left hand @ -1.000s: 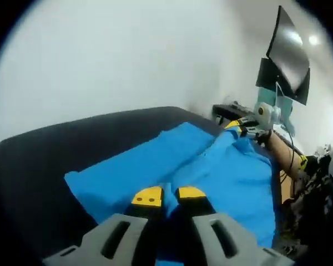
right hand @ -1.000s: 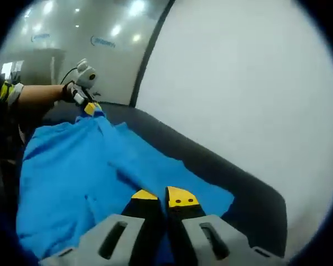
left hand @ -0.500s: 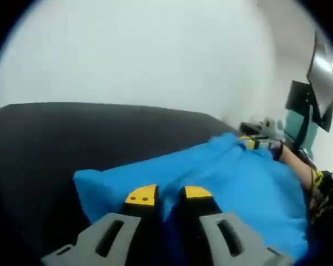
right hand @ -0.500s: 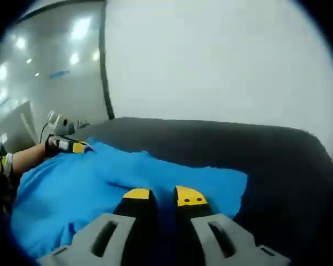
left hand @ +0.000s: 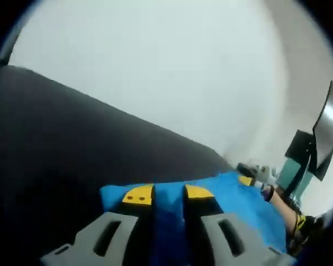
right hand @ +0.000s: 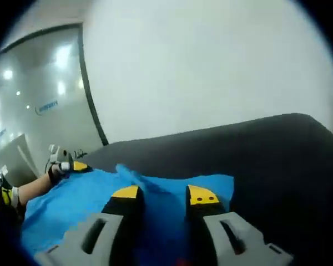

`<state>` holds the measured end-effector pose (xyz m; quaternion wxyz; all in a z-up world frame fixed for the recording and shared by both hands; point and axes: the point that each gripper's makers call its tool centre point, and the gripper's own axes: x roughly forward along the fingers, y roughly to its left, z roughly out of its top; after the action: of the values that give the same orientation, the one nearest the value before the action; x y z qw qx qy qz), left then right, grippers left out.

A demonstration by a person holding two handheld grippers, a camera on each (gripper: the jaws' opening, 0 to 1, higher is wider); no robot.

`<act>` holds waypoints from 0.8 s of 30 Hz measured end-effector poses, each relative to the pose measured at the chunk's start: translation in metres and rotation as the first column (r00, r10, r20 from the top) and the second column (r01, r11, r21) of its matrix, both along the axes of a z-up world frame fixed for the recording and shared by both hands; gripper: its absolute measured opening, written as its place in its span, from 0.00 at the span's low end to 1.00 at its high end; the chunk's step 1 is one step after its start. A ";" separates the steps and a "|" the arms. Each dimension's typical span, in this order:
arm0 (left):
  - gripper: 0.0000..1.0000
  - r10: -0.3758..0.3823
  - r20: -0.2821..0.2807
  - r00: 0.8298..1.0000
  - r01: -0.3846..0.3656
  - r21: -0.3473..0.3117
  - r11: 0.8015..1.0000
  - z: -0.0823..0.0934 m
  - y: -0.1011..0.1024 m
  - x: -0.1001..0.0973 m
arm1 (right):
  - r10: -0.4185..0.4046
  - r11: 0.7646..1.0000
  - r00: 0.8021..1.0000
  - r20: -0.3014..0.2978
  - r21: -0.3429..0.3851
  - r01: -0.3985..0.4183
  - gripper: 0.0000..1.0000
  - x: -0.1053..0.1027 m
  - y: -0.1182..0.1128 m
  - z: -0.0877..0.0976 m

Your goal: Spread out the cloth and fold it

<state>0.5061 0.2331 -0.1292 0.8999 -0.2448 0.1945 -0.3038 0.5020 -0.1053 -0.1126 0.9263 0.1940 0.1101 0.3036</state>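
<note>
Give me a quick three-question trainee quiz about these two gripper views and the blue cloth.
1. True or false: the blue fabric cloth lies on a dark grey surface.
2. What sits between the left gripper jaws? A) cloth B) nothing C) a cable
3. Fill in: in the right gripper view, the other gripper shows toward the ____ side.

Key: 1 true; 2 A; 3 left.

Cloth (left hand: 233,194) lies on table (left hand: 72,155), w/ wall (left hand: 155,66) behind table. Left gripper (left hand: 167,194) sits at one cloth edge, right gripper (right hand: 164,194) at opposite edge, cloth betw. each one's jaws.
</note>
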 end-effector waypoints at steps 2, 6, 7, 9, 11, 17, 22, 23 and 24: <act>0.18 -0.001 0.047 0.999 0.002 -0.015 1.000 0.008 0.000 0.001 | -0.075 0.996 0.996 -0.036 0.044 0.077 0.37 0.008 -0.013 -0.002; 0.19 0.037 0.052 0.998 -0.030 -0.139 0.990 0.024 0.009 0.002 | -0.278 0.901 0.958 -0.071 0.327 0.286 0.33 0.025 -0.066 0.021; 0.19 0.048 0.062 0.997 -0.037 -0.169 0.985 0.029 0.013 0.003 | -0.292 0.845 0.949 -0.122 0.432 0.315 0.31 0.025 -0.078 0.023; 0.18 0.062 0.105 0.993 -0.034 -0.254 0.967 0.045 0.020 -0.001 | -0.306 0.753 0.939 -0.159 0.563 0.341 0.16 0.022 -0.098 0.030; 0.15 0.075 0.110 0.991 -0.033 -0.344 0.938 0.062 0.023 -0.017 | -0.298 0.768 0.950 -0.091 0.568 0.296 0.04 0.010 -0.097 0.047; 0.17 -0.112 0.166 0.980 0.128 -0.087 0.988 0.069 -0.006 -0.099 | -0.160 0.964 0.977 0.139 0.234 0.125 0.04 -0.047 -0.047 0.108; 0.17 -0.303 0.210 0.929 0.289 0.095 0.953 0.067 -0.014 -0.191 | -0.104 0.992 0.933 0.346 -0.038 0.124 0.08 -0.131 -0.016 0.115; 0.17 -0.335 0.210 0.919 0.319 0.105 0.942 0.066 -0.013 -0.207 | -0.088 0.994 0.934 0.346 -0.031 0.105 0.12 -0.146 -0.014 0.108; 0.17 -0.361 0.215 0.907 0.345 0.108 0.932 0.065 -0.009 -0.222 | -0.074 0.997 0.941 0.329 0.003 0.077 0.13 -0.160 -0.010 0.099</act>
<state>0.2841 0.2239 -0.0644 0.8543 -0.1379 0.1398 -0.4812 0.3416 -0.1149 -0.0135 0.9436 0.1403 -0.0522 0.2955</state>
